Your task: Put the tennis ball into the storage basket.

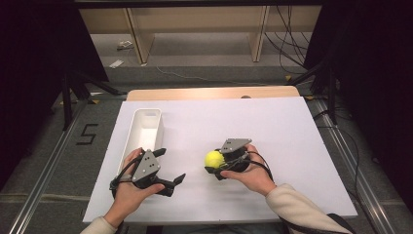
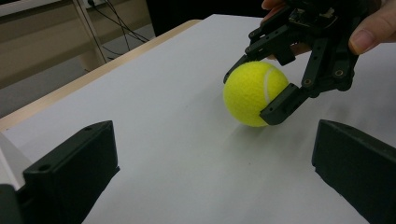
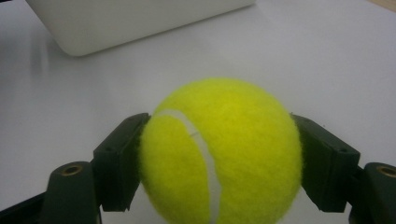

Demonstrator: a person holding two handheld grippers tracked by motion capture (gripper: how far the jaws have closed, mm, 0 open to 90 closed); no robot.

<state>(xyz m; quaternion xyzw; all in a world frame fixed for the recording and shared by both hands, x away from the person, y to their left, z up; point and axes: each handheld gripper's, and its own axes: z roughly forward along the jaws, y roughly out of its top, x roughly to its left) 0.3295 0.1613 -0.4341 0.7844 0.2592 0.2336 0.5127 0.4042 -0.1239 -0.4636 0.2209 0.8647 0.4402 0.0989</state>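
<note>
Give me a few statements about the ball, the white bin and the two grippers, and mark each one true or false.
1. The right gripper is shut on the tennis ball. True.
2. The left gripper holds the ball. False: its jaws stand open, with nothing between them.
3. The ball lies inside the white bin. False: it is out on the white board.
4. The bin holds nothing. True, as far as the high view shows.

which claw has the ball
The right claw: its jaws press both sides of the yellow ball on the white board. The left claw is open with nothing in it, beside the white bin.
</note>
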